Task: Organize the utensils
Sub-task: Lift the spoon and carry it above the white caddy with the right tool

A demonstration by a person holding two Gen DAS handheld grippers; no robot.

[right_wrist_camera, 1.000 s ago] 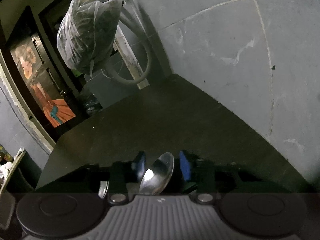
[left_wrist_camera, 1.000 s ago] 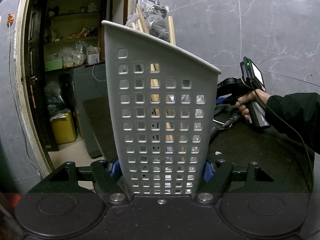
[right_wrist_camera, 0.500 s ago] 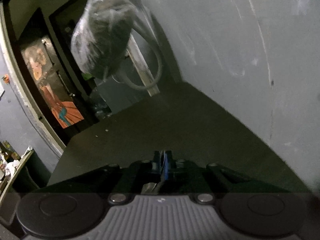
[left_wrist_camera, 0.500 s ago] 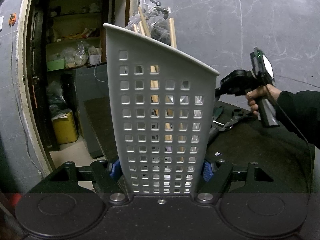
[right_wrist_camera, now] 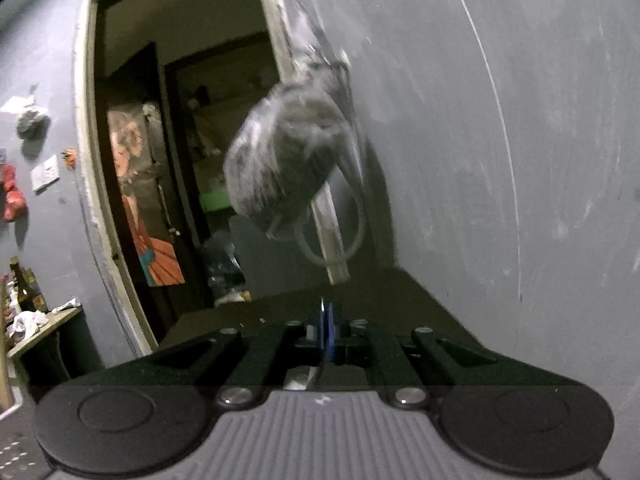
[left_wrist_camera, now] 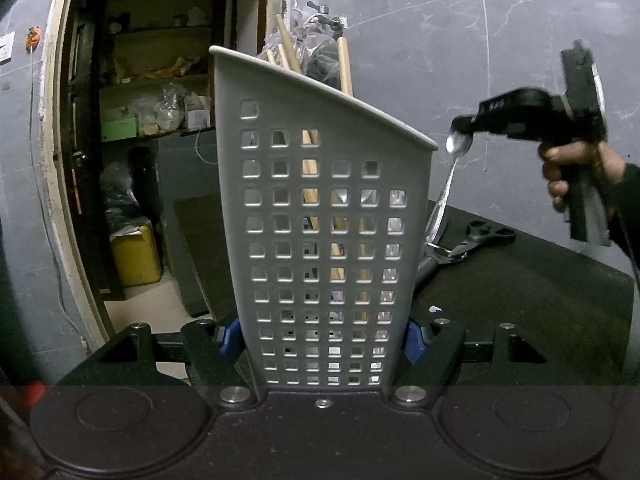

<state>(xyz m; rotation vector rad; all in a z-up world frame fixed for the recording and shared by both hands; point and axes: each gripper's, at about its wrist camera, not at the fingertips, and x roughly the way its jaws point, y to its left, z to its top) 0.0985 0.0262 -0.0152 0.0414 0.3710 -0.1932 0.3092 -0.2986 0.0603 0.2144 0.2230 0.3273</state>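
A grey perforated utensil holder (left_wrist_camera: 320, 208) stands upright in the middle of the left wrist view. My left gripper (left_wrist_camera: 320, 338) is shut on its lower sides, blue pads (left_wrist_camera: 230, 338) pressed against it. Wooden handles (left_wrist_camera: 344, 68) stick out of its top. To its right, above the table, my right gripper (left_wrist_camera: 460, 126) is shut on the bowl of a metal spoon (left_wrist_camera: 444, 188), which hangs handle down beside the holder's rim. In the right wrist view the right gripper (right_wrist_camera: 325, 320) has its pads together, and a sliver of the spoon (right_wrist_camera: 298, 380) shows below them.
Black scissors (left_wrist_camera: 480, 236) and a dark-handled tool (left_wrist_camera: 426, 268) lie on the black table (left_wrist_camera: 520, 300) behind the holder. A grey wall runs behind and to the right. An open doorway (left_wrist_camera: 140, 160) with shelves lies to the left. A plastic-wrapped bundle (right_wrist_camera: 288, 160) hangs by the doorframe.
The right gripper closed on the spoon's bowl and rose from the table, carrying the spoon up beside the holder. The left gripper and the holder stayed put.
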